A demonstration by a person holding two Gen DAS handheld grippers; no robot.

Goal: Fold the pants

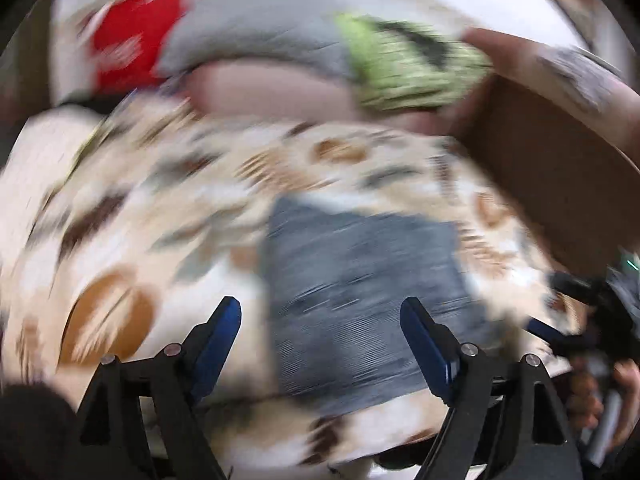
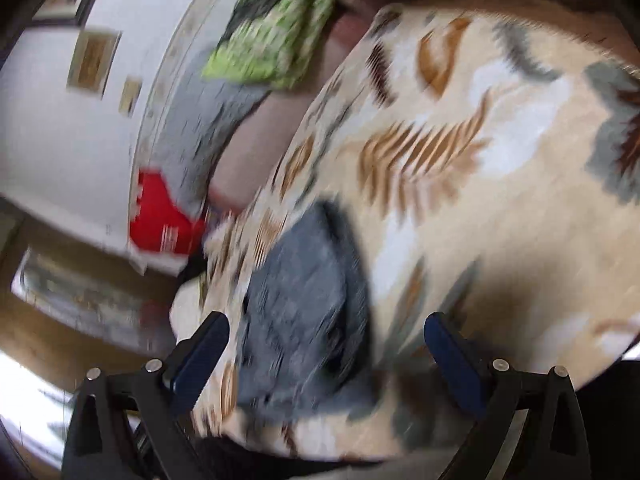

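Note:
Both views are motion-blurred. The grey-blue pants (image 1: 360,300) lie as a folded, roughly square bundle on a patterned cream bedspread (image 1: 168,208). My left gripper (image 1: 320,328) is open and empty, hovering above the bundle's near edge. In the right wrist view the pants (image 2: 296,304) appear as a stacked grey bundle with a dark fold on its right side. My right gripper (image 2: 326,344) is open and empty above it. The right gripper also shows at the right edge of the left wrist view (image 1: 592,300), held in a hand.
A red cushion (image 1: 132,40), a grey pillow (image 1: 256,36) and a green patterned cushion (image 1: 416,68) lie at the head of the bed. A brown headboard or board (image 1: 560,184) stands at right. A white wall with framed pictures (image 2: 92,60) lies beyond the bed.

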